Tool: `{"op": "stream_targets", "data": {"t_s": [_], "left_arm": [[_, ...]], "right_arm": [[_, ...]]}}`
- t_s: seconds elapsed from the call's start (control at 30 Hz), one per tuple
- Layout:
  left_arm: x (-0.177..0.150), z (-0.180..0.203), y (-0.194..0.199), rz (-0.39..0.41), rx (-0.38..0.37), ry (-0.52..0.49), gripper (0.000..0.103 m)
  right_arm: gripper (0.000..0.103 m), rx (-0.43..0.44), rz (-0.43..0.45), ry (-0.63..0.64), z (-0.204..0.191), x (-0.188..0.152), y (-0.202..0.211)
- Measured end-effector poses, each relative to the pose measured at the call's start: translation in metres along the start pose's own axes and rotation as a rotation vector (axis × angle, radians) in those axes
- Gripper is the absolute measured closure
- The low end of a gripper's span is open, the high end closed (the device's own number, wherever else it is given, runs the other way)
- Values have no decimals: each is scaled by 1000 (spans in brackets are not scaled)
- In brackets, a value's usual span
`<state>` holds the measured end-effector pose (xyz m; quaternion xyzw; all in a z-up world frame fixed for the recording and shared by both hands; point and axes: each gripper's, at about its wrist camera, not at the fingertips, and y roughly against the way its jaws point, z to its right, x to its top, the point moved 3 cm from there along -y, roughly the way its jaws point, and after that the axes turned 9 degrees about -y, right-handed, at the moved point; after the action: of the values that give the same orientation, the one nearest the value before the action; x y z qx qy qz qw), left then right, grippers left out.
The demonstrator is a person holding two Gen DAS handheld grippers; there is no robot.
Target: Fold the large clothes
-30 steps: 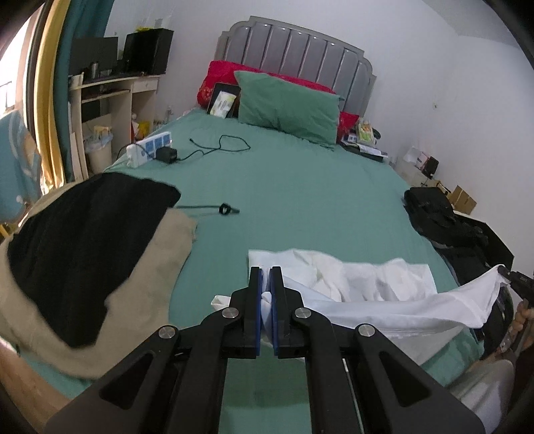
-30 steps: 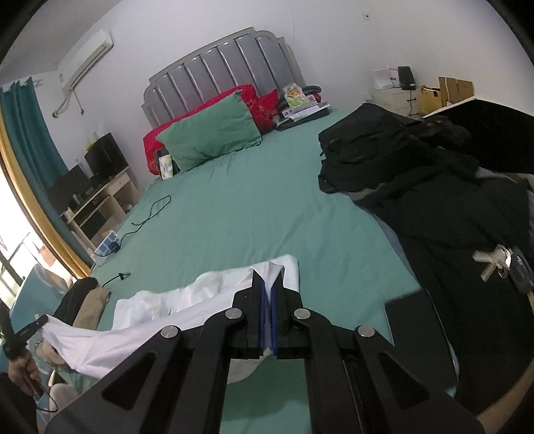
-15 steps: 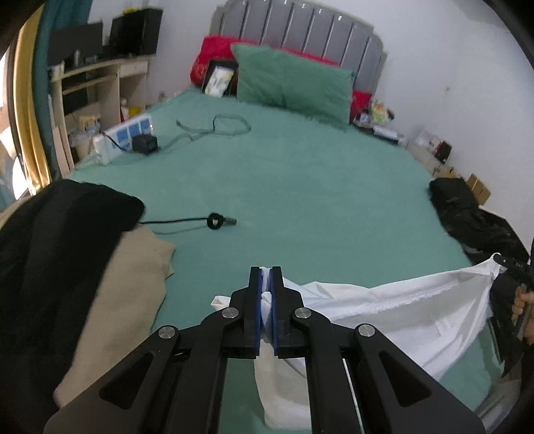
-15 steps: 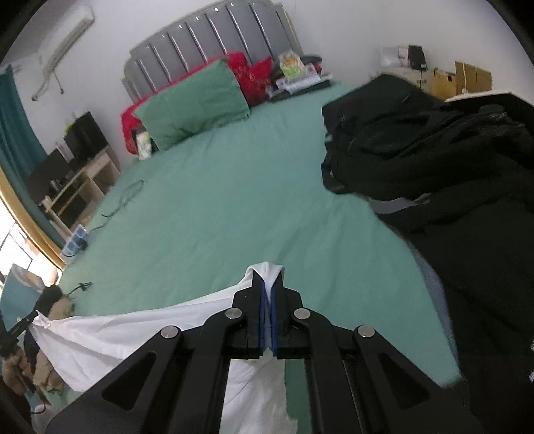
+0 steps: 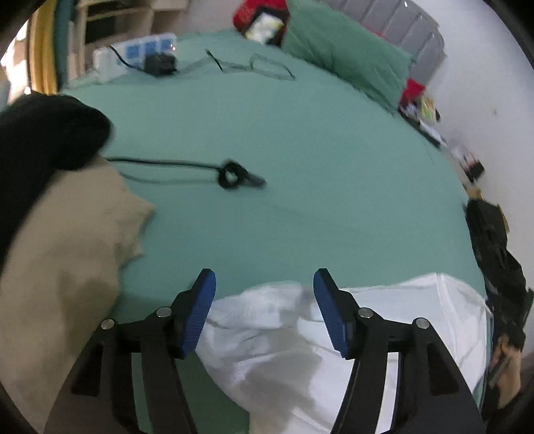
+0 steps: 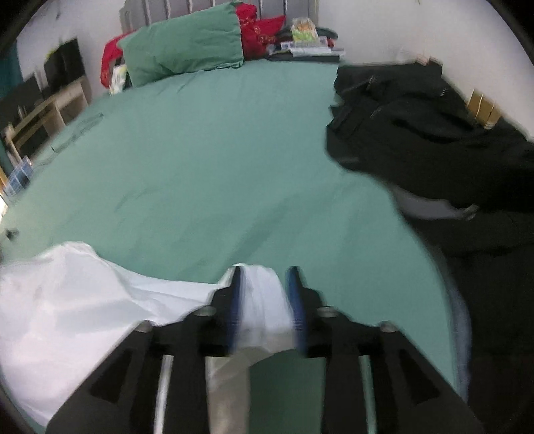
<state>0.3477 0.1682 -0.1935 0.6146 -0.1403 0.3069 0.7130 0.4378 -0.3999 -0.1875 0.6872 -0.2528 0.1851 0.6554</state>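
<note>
- Spread wide over a white garment (image 5: 333,337): the left gripper (image 5: 263,293), blue fingers (image 5: 200,310) clear of the cloth and gripping nothing.
- Parted too, on the right gripper (image 6: 263,297): 2 blurred fingers (image 6: 233,300) with a fold of the same white cloth between them, seemingly loose, not pinched.
- Lying rumpled at the near edge of the bed (image 5: 300,150), on the green sheet, under both tools: the garment itself, crumpled and far from flat.
- Likely trouble: wrinkles trapped in the next fold if the cloth is not smoothed first, given the bunching near the left tool.
- Also at risk: a slide off the near bed edge, with much of the fabric close to that edge.
- Possible snag: a black cable (image 5: 187,167) with a ring-shaped end on the sheet, ahead of the garment, should the cloth be spread that way.
- Crowding on both flanks: a tan garment (image 5: 66,267) under a black one (image 5: 43,133) at left, a heap of dark clothes (image 6: 434,133) at right.
- Room: grey padded headboard (image 6: 187,5), green pillow (image 6: 183,46), red cushion (image 6: 257,30), power strip (image 5: 133,56) at the far left corner, white walls, wooden shelving beside the bed.
</note>
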Motion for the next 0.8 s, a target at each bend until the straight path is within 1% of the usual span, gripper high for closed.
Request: {"op": "stream_targets", "data": {"t_s": [0.03,0.07,0.13,0.17,0.23,0.27,0.3,0.37,0.4,0.43,0.47,0.5,0.53,0.6,0.63,0.7,0.77,0.8], "left_arm": [[-1,2,9,21,11,-14,38],[-2,7,20,49,17,-38,38],[-7,20,40,97,13,-98,31],[-9,28,49,117,3,-139,30],[-20,52,69,140,-21,-247,30],[-29,65,78,147,-37,-297,30],[-36,74,84,147,-50,-329,30],[-57,97,92,127,-82,-390,30],[-68,107,93,99,-105,-416,30],[-78,112,93,82,-121,-428,30],[-87,117,93,68,-136,-438,30],[-99,123,92,49,-149,-447,30],[-104,124,92,35,-152,-448,30],[-119,125,91,10,-169,-451,30],[-126,126,90,-3,-177,-456,30],[-135,128,89,-24,-190,-473,30],[-142,131,84,-61,-214,-493,30],[-143,132,82,-76,-214,-504,30]], "right_arm": [[51,-36,13,41,-2,-3,8],[47,-48,27,64,-4,-4,13],[47,-82,74,132,-12,-12,36],[47,-90,101,166,-17,-18,48],[47,-60,165,225,-32,-31,78],[47,-38,181,242,-38,-37,86],[47,5,184,264,-48,-46,97],[47,98,166,304,-66,-63,108],[47,151,159,334,-77,-77,113],[47,182,151,367,-89,-89,116],[47,208,138,419,-100,-101,118],[47,226,135,496,-116,-117,120],[47,232,139,550,-127,-129,121],[47,266,105,655,-149,-155,121],[47,266,90,687,-156,-164,120],[47,223,83,763,-166,-181,118],[47,207,79,807,-168,-188,115],[47,196,80,817,-167,-189,113]]}}
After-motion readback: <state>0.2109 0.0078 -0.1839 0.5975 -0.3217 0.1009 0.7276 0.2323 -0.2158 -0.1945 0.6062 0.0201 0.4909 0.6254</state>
